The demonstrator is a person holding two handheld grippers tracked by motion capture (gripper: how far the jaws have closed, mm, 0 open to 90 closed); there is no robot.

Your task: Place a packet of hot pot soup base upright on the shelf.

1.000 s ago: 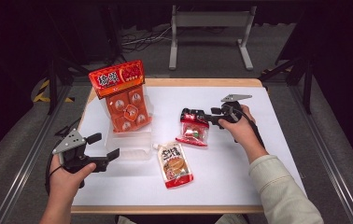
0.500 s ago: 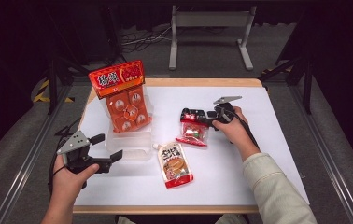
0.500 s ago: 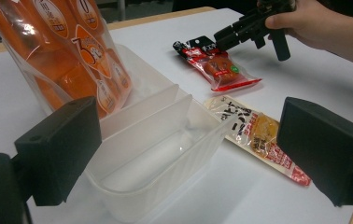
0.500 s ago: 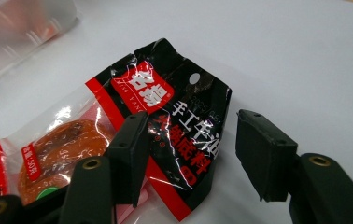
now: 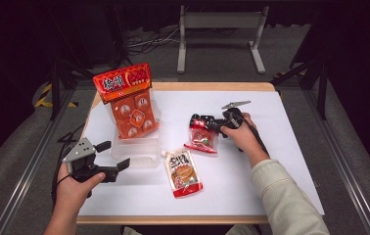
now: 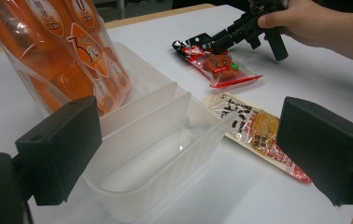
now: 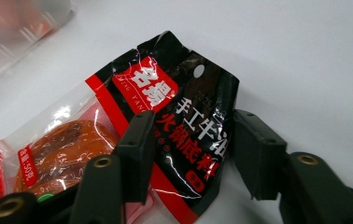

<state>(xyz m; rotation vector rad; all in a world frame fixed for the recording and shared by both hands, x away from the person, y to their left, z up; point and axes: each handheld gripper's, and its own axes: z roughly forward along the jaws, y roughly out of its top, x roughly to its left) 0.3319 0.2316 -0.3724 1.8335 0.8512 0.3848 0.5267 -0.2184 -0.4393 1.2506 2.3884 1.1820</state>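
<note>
Right gripper view: fingers (image 7: 139, 140) half-spread, just been closing round black-red packet (image 7: 184, 135) w/o pinch; packet's top edge should be centred before squeezing.

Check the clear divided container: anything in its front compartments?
Empty. The left gripper view shows the clear divided container's two near compartments bare; the orange snack bag stands in the far one.

I work in a recording lab: black curtains (image 5: 21, 49) around me, metal rails (image 5: 21, 181), floor cables (image 5: 149, 41), white-covered surface (image 5: 271, 147).
</note>
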